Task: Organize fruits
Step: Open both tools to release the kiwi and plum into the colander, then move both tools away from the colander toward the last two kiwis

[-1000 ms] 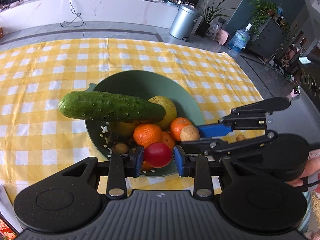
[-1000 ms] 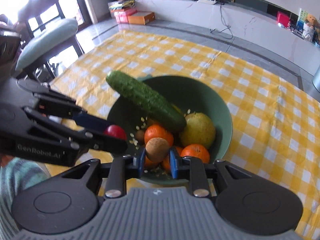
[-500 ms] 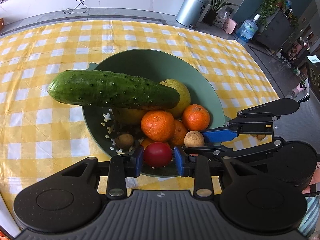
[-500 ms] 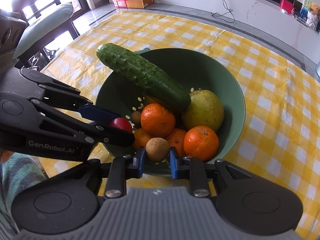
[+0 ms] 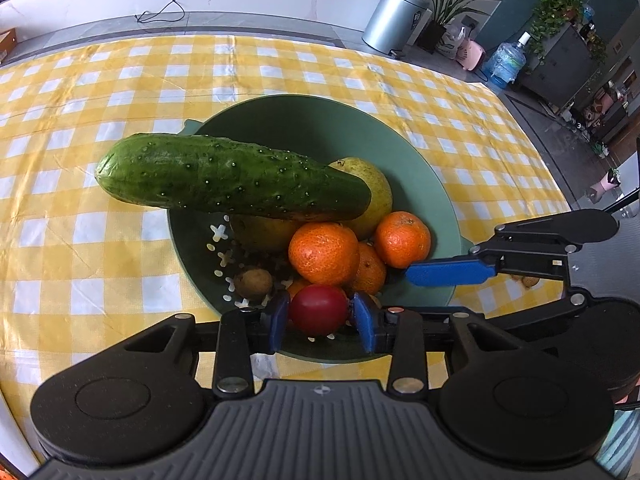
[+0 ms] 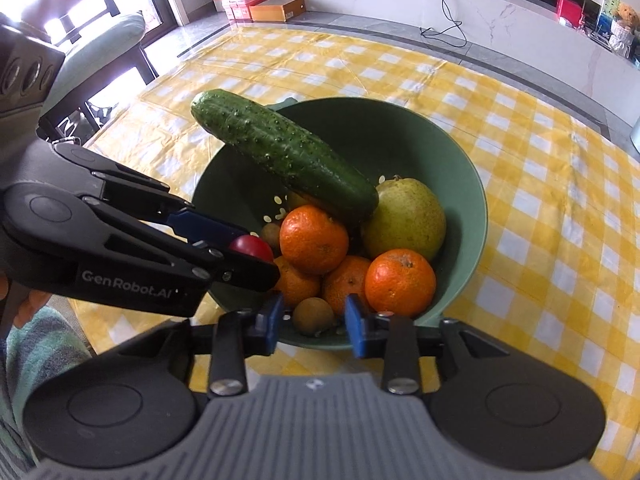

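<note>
On yellow-checked cloth [image 5: 120, 264], green bowl [image 5: 304, 124] holds bumpy cucumber [image 5: 232, 178], tangerines [image 5: 324, 252].

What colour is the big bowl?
Green; the bowl shows best in the right wrist view.

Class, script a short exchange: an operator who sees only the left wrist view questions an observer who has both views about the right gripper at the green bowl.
Operator: I see the right gripper only side-on. Is anything between its fingers?
Observer: Yes. A small brown fruit lies between them, inside the green bowl at its near rim.
Operator: Is it gripped?
Observer: No. The jaws have just been opening, and a gap shows between the fruit and each of the blue pads.
</note>
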The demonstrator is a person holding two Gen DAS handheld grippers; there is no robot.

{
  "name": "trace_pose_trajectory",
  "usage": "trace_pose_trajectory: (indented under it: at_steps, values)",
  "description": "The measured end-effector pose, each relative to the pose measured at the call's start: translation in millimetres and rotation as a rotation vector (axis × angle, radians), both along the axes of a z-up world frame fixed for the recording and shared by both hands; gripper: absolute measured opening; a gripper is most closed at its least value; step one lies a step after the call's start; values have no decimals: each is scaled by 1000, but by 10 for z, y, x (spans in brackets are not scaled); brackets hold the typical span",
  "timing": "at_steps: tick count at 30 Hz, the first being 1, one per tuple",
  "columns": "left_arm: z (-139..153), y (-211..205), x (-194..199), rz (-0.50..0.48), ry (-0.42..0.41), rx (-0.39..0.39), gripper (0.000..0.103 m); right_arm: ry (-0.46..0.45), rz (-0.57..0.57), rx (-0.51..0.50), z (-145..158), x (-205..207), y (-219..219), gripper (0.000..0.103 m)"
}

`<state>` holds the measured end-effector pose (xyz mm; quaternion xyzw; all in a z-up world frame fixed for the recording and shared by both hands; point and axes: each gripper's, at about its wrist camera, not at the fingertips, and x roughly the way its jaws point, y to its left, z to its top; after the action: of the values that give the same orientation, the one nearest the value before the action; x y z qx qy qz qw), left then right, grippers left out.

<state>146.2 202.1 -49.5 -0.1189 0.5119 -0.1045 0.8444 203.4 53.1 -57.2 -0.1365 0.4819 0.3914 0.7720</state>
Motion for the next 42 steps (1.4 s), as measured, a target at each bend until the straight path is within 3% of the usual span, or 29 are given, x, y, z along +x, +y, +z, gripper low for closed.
trace_pose_trajectory:
  at_steps: [5, 10, 14, 19, 25, 33, 42]
  values:
    - [87, -12, -60, -19, -29, 15, 59, -27, -7, 28, 65, -68, -74, 42]
    - [206, -14, -178, -50, -74, 44, 61, -59, -40, 76, 142, -157, -196, 55]
    - [349, -42, -397, -112, -170, 153, 61, -82, -79, 137, 210, -276, -333, 64]
    - [434, -82, -738, -222, -271, 343, 61, -73, -131, 194, 214, -416, -492, 64]
    - [225, 43, -1044, -254, -348, 533, 61, -58, -184, 251, 172, -622, -636, 64]
    - [-120, 445, -1236, -276, -407, 651, 61, -128, -283, 268, 134, -938, -972, 67]
    - [-380, 774, -1251, -259, -386, 692, 61, -249, -498, 224, 38, -915, -1484, 68]
